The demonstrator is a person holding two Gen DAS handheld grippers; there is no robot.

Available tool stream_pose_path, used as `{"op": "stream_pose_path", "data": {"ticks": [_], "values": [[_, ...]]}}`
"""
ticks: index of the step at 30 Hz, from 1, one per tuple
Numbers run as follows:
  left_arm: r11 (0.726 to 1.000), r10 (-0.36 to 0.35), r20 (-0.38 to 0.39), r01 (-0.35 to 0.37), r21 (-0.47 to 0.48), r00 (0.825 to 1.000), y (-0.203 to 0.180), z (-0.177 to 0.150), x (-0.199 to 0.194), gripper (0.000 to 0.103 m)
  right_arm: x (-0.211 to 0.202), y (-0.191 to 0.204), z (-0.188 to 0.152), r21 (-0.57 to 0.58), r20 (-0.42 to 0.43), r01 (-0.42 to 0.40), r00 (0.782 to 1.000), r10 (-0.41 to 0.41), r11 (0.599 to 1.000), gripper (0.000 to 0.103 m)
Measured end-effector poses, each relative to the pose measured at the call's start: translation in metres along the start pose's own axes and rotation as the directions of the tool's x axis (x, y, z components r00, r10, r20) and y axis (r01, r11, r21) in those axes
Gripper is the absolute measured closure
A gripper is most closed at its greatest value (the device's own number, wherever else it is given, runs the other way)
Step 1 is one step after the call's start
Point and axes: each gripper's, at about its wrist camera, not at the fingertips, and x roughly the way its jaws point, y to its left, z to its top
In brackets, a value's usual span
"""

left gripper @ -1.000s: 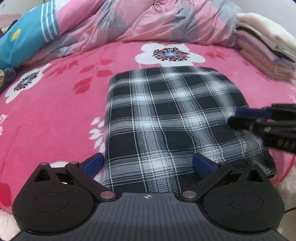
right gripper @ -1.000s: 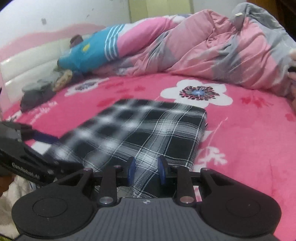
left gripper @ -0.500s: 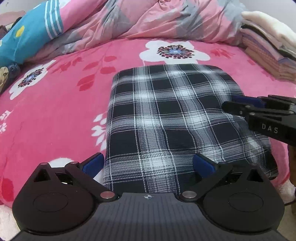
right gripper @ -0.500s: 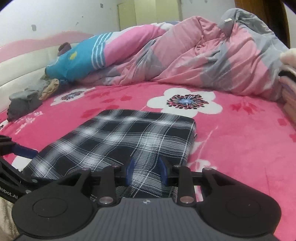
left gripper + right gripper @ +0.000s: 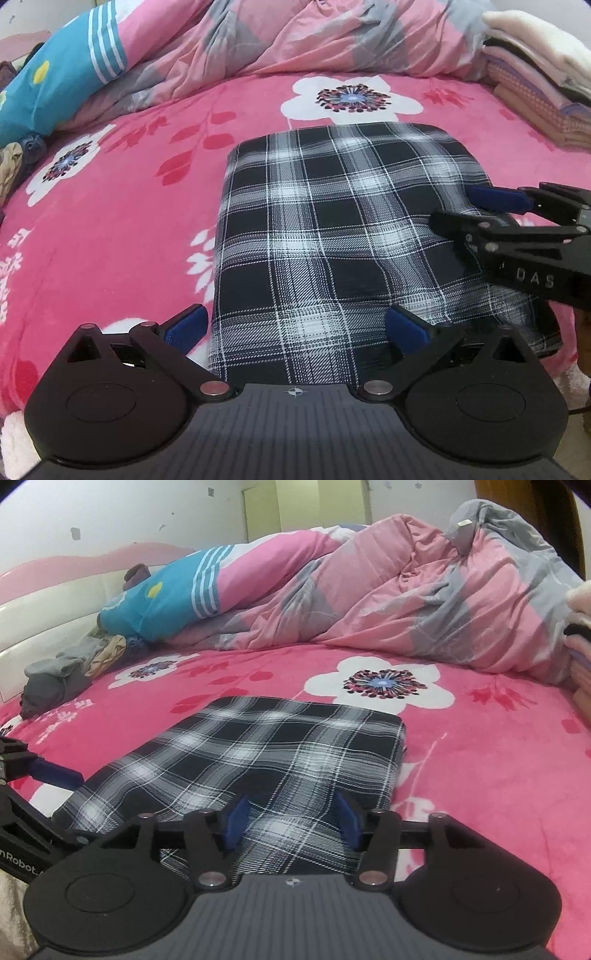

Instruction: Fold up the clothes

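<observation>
A black-and-white plaid garment (image 5: 332, 229) lies folded into a neat rectangle on the pink flowered bedspread (image 5: 110, 229). My left gripper (image 5: 297, 326) stands open wide over the garment's near edge, its blue pads straddling the near left corner area with nothing held. My right gripper (image 5: 452, 206) reaches in from the right over the garment's right edge, open. In the right wrist view the right gripper (image 5: 291, 816) hangs open above the garment (image 5: 277, 753), with plaid cloth showing between the pads. One of the left gripper's fingers (image 5: 55, 773) shows at the left.
A crumpled pink and grey duvet (image 5: 295, 40) and a blue striped pillow (image 5: 66, 74) fill the back of the bed. A stack of folded clothes (image 5: 535, 96) sits at the back right. Loose grey clothes (image 5: 55, 675) lie by the white headboard (image 5: 44, 602).
The right gripper's jaws have spread from a narrow gap to a wide one. It has also shifted slightly inward over the garment's right edge. The left gripper stays open.
</observation>
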Motion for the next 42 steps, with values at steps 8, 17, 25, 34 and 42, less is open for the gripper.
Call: {"op": "stream_pose_path", "data": {"ticks": [8, 17, 25, 34, 42], "values": [[0.999, 0.033, -0.003, -0.033, 0.012, 0.999, -0.006, 0.002, -0.003, 0.000, 0.000, 0.006, -0.002, -0.029, 0.005, 0.006, 1.000, -0.006, 1.000, 0.036], [0.998, 0.053, 0.000, -0.053, 0.027, 0.999, -0.009, 0.003, -0.003, 0.000, -0.017, -0.009, 0.006, 0.069, 0.030, 0.039, 0.999, -0.041, 0.997, 0.036], [0.997, 0.062, 0.013, -0.063, 0.041, 0.998, -0.011, 0.001, -0.004, 0.000, -0.022, -0.013, -0.006, 0.085, -0.013, 0.091, 0.996, -0.090, 0.992, 0.036], [1.000, -0.014, -0.001, 0.014, -0.007, 1.000, 0.002, 0.001, -0.002, 0.000, -0.040, -0.058, -0.027, 0.478, -0.020, 0.014, 1.000, -0.006, 0.878, 0.011], [0.997, -0.066, -0.033, 0.064, -0.042, 0.997, 0.011, 0.002, 0.002, 0.000, -0.038, -0.078, -0.044, 0.622, 0.045, -0.075, 0.997, 0.060, 0.779, 0.000]]}}
